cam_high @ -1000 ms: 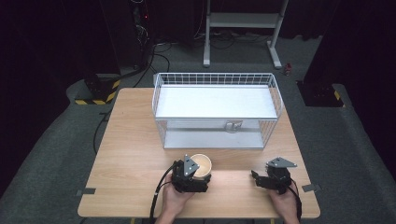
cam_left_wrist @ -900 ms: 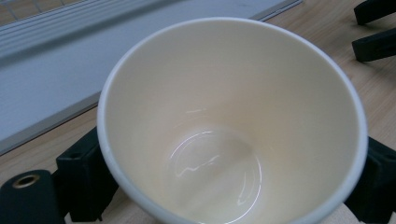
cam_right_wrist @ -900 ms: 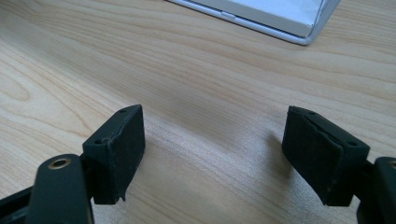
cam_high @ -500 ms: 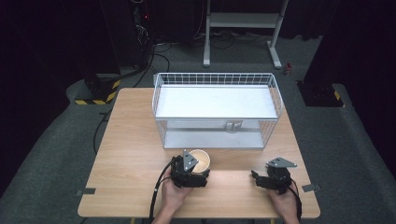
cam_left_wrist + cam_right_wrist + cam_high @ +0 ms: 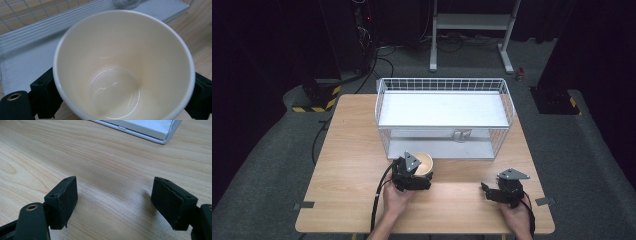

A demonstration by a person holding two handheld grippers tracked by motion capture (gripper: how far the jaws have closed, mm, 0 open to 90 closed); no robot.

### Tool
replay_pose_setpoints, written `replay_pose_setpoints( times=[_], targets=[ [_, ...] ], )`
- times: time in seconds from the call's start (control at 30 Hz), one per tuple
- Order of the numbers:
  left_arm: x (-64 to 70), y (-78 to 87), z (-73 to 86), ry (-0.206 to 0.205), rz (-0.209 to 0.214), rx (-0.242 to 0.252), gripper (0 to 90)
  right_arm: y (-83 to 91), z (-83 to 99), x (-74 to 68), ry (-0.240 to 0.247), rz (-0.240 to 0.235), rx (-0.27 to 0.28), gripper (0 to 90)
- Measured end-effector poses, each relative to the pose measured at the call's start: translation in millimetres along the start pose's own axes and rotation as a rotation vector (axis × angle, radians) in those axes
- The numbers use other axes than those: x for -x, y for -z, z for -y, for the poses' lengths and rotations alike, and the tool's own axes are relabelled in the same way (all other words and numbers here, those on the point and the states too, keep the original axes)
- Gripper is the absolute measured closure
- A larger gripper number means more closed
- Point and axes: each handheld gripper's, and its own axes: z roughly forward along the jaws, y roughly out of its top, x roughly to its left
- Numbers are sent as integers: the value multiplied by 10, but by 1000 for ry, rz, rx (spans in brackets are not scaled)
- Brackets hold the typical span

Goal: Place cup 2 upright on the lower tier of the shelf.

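Cup [image 5: 424,162], cream and empty, stays clamped in the left gripper [image 5: 412,172] before the wire basket [image 5: 507,97], little changed from a second ago; the right gripper [image 5: 497,192] rests on the table [image 5: 352,150], jaws spread.

A cream cup [image 5: 123,67], empty and glossy inside, sits clamped between black fingers [image 5: 45,96] at the frame's lower corners. Behind it, a white ribbed shelf [image 5: 37,30] and wire grid [image 5: 30,7] cross the upper left; wooden worktop [image 5: 200,32] shows at right.

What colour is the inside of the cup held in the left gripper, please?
Glossy cream inside the round paper cup; the left gripper view shows it best.
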Motion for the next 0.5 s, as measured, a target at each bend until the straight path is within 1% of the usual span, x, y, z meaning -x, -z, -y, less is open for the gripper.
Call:
replay_pose_setpoints(
  times=[0.1,0.2,0.37,0.5],
  targets=[
    [-45,-34,-36,9,-3,-2,94,0,0,0,0,0,0,218],
    [-72,-59,-71,4,-18,-7,94,0,0,0,0,0,0,218],
    [-115,-90,-115,7,-19,-6,94,0,0,0,0,0,0,218],
    [-148,-136,-164,4,-34,-16,94,0,0,0,0,0,0,218]
  ],
)
